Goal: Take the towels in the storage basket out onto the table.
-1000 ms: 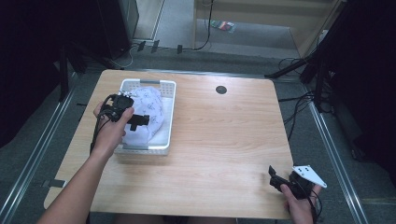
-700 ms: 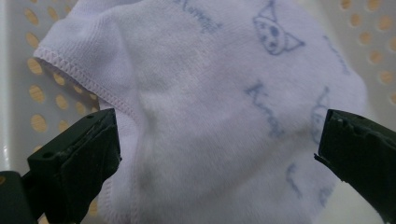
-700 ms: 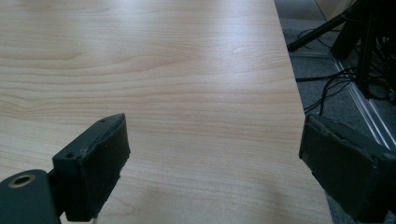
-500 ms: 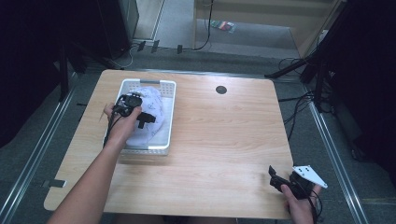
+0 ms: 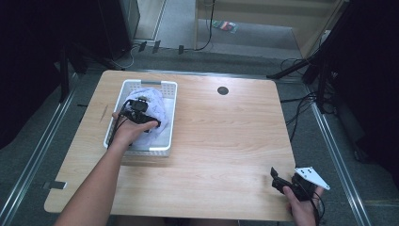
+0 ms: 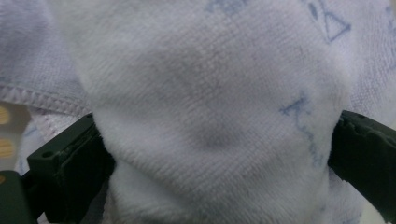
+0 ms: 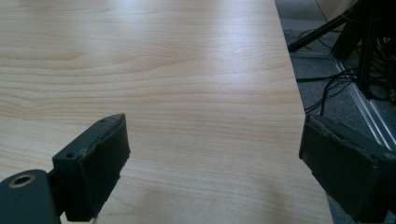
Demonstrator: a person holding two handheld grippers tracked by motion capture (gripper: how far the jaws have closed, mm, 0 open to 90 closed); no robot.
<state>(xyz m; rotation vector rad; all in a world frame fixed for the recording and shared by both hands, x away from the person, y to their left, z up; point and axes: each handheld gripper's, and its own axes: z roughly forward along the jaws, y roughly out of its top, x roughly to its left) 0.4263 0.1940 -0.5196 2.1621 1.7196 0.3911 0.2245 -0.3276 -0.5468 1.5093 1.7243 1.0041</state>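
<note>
A white towel with pale blue print (image 5: 158,109) lies bunched in a white plastic basket (image 5: 172,117) at the table's left. My left gripper (image 5: 146,120) is down in the basket on the towel. In the left gripper view a thick fold of the towel (image 6: 210,70) bulges between the wide-apart jaws, so my left gripper (image 6: 215,158) is open around it. My right gripper (image 5: 277,181) rests at the table's front right corner. It stands open (image 7: 215,154) over bare wood with nothing between its fingers.
The light wooden table (image 5: 226,141) has a round black cable hole (image 5: 222,90) near its far edge. In the right gripper view the table's right edge (image 7: 299,93) runs close by, with cables and a metal rail on the floor (image 7: 359,93) beyond it.
My left gripper moved from the basket's left rim rightward and nearer, down onto the towel. The right gripper has stayed put.
</note>
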